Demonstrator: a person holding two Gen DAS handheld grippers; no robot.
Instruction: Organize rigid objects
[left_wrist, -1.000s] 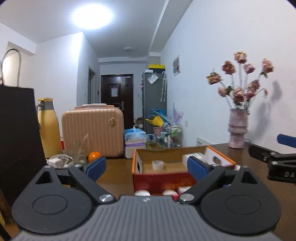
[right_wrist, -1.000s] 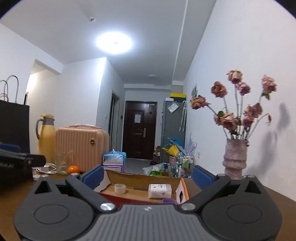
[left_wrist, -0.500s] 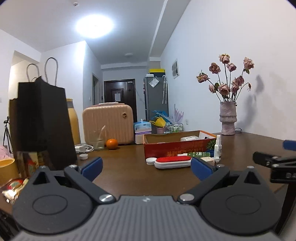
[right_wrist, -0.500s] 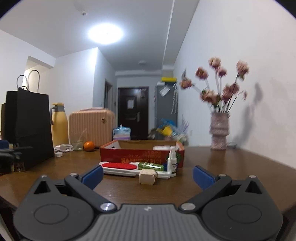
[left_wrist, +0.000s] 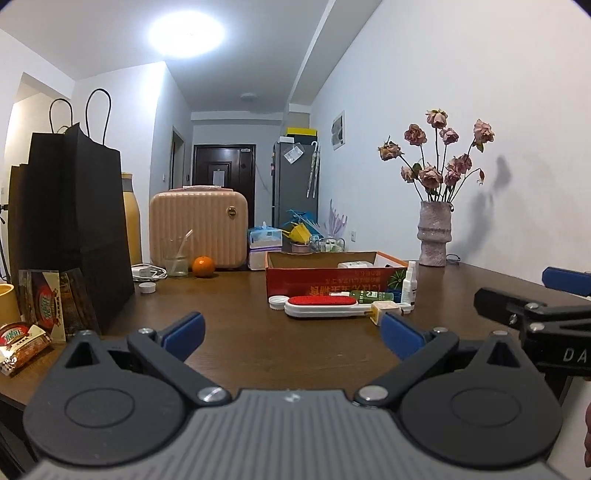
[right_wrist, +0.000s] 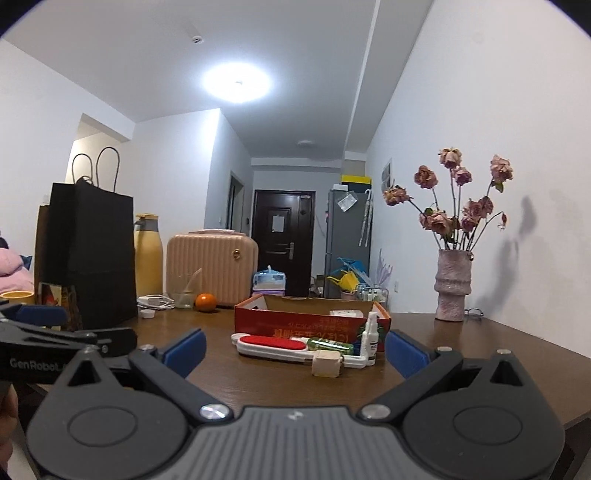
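Ahead on table (left_wrist: 236, 332): red box (right_wrist: 310, 323), then white-red brush (right_wrist: 273, 347) lying crosswise before it, small cube (right_wrist: 325, 363) nearest. Right gripper (right_wrist: 295, 349) closer, left gripper (left_wrist: 291, 330) further back; both spread wide, empty.

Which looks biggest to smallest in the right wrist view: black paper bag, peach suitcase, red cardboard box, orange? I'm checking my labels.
1. black paper bag, though it stands nearer the camera than the suitcase
2. red cardboard box and peach suitcase: too close to rank
3. orange, clearly smallest
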